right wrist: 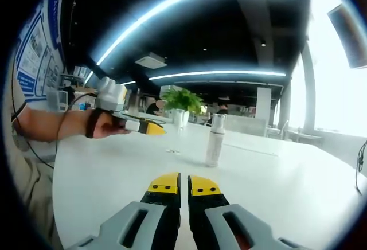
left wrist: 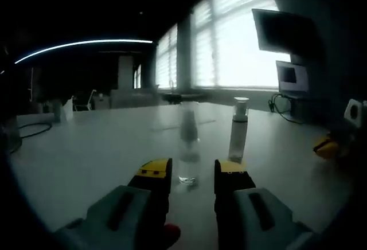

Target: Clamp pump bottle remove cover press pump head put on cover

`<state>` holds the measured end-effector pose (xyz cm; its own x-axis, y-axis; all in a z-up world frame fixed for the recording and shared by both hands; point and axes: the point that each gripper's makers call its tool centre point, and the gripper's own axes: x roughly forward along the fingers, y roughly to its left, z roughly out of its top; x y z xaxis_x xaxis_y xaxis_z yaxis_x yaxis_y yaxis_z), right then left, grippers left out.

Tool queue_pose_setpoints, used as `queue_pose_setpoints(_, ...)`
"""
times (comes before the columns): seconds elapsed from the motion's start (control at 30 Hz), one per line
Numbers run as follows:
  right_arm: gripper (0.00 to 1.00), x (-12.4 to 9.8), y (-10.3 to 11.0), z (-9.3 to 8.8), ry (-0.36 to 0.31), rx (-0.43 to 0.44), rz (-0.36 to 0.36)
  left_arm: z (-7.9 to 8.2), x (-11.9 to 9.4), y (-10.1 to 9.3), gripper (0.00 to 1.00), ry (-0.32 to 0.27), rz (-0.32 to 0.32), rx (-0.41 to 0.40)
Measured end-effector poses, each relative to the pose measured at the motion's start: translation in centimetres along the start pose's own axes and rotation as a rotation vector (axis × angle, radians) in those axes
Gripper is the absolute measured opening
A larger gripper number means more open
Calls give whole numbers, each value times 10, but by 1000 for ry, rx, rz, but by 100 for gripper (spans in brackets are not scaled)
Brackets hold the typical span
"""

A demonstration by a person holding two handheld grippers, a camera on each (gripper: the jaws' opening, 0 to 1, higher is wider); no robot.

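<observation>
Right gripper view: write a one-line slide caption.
Shut yellow-tipped right gripper faces a capped pump bottle on the white table.

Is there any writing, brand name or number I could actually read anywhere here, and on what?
None can be read.
Wall posters: blue panels with print, too small and blurred.
Pump bottle: no label legible.
Clear bottle: blurred, nothing legible.
Wall screens: dark, no text.
</observation>
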<state>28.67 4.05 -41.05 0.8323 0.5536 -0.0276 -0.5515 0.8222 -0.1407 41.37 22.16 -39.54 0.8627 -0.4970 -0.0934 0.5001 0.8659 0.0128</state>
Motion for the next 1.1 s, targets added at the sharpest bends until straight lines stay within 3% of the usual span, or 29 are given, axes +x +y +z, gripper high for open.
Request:
queue_pose_setpoints(0.37,0,0,0,-1,2,3,-1,3,16,-2,22,-6,5,-4)
queue_pose_setpoints(0.83,0,0,0,0,0,3,2,-7,41,12,23,32,28,13)
queue_pose_setpoints(1.1,0,0,0,0,-2,4,3,-6,55,3,22,34,25,-19)
